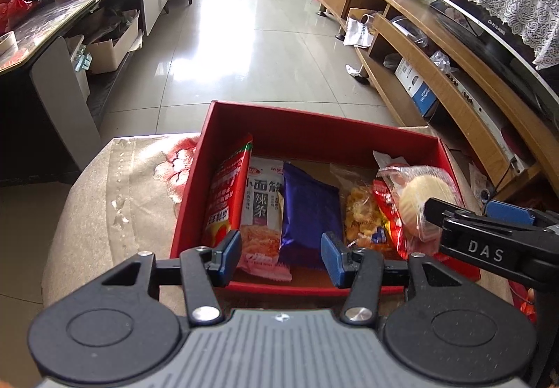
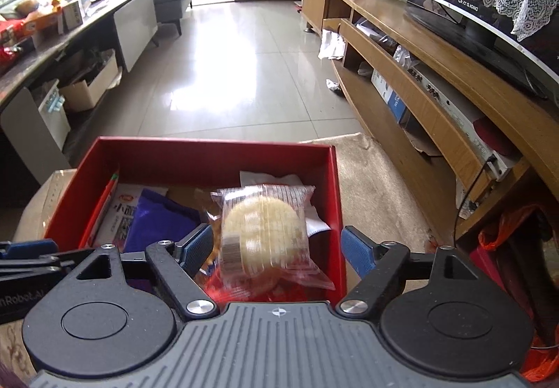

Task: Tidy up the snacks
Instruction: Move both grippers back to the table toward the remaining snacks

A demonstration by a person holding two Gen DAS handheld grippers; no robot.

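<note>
Glossy pale floor tiles [image 1: 244,49] stretch away behind a beige cloth-covered surface [image 1: 115,199], on which sits the landmark: a shallow red cardboard box [image 1: 300,129] with its top open. Inside the box, from its left wall rightward: a red upright snack pouch [image 1: 227,199] leaning on that wall, a white-and-pink noodle-snack packet [image 1: 262,213], a purple foil wrapper [image 1: 309,213], a clear bag of yellow fried pieces [image 1: 363,216], and a red crinkled packet [image 1: 384,206]. A round pale biscuit in clear plastic wrap [image 2: 265,230] lies on top at the box's right side, tilted, resting over the red packet. Left gripper [image 1: 281,253] hovers above the box's near edge, blue pads [image 1: 229,248] partly apart with the noodle packet and purple wrapper seen between them; no pad presses on anything. Right gripper [image 2: 277,253] stands wide, pads flanking the wrapped biscuit without touching it; nothing held. A wooden media shelf [image 2: 419,98] runs along beyond the box's right side; a dark countertop [image 1: 70,10] with cartons lies beyond its left side.
</note>
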